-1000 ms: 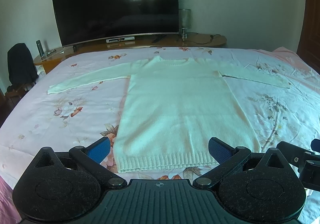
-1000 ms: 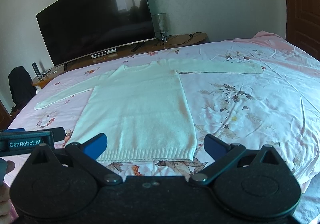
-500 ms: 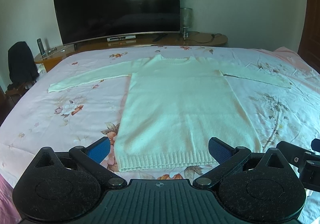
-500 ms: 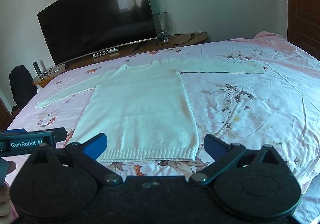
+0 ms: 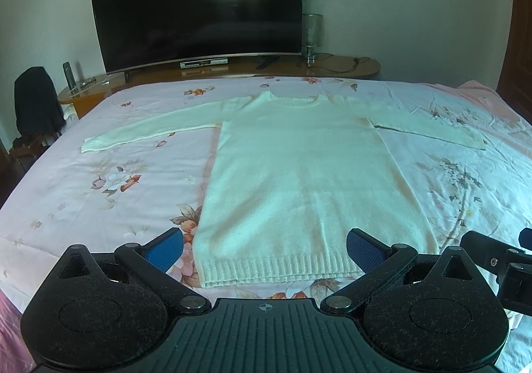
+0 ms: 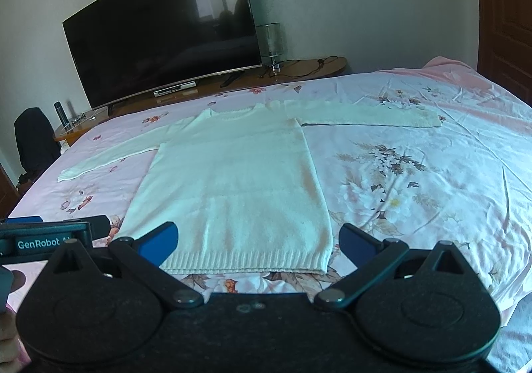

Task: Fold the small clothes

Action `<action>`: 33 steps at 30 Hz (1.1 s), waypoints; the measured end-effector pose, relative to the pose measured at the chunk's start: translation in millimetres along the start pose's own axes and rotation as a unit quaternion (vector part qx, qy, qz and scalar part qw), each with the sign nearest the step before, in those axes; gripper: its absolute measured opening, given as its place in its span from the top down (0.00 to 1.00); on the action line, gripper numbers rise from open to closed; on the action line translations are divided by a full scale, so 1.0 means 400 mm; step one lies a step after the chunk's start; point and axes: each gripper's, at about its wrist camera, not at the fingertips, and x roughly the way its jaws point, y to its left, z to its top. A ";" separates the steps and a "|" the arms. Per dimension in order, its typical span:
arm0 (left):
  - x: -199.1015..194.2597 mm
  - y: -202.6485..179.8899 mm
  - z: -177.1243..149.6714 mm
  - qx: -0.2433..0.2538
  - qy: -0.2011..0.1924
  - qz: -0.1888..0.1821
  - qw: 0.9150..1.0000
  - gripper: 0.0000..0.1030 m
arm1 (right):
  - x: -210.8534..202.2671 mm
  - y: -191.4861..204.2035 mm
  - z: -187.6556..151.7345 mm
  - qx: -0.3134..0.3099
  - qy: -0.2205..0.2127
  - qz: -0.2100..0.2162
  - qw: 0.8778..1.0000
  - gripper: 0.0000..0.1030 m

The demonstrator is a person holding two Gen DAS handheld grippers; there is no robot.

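Left wrist view: black housing of the left gripper [image 5: 264, 248] cuts off the near edge of the bed [image 5: 99, 200]; blue pads [image 5: 166, 246] spread wide, nothing between them. Right of it, part of the right gripper's body pokes in, mostly out of frame.

White sweater [image 5: 306, 186] lies flat on the bed, front up, both sleeves stretched out to the sides, ribbed hem nearest the grippers, neck toward the television [image 5: 199, 3]. Far sleeve cuff on the sweater's right side is blurred, hard to read.

Right wrist view: right gripper [image 6: 257, 245] also spread apart, empty, hovering short of the sweater [image 6: 232, 186] hem, over its right-hand corner. Hem's left corner is hidden behind the blue pad [image 6: 159, 243]. Left of that, a "GenRobot" label, last letters cut off.

Against the pictures a second ago: sweater has not shifted; both views sit a touch lower and closer to the hem, television slightly higher in frame. Jaw spacing unchanged.
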 end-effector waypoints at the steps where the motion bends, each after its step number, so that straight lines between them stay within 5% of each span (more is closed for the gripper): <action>1: 0.003 0.002 0.001 0.000 0.000 0.001 1.000 0.00 | 0.000 0.000 -0.001 0.000 -0.001 -0.001 1.000 0.00; 16: 0.072 0.001 0.040 0.004 0.010 0.007 1.000 0.00 | 0.051 -0.013 0.036 -0.002 0.002 -0.024 1.000 0.00; 33: 0.265 -0.049 0.165 0.018 0.025 0.006 1.000 0.00 | 0.198 -0.085 0.126 0.014 0.010 -0.072 0.997 0.00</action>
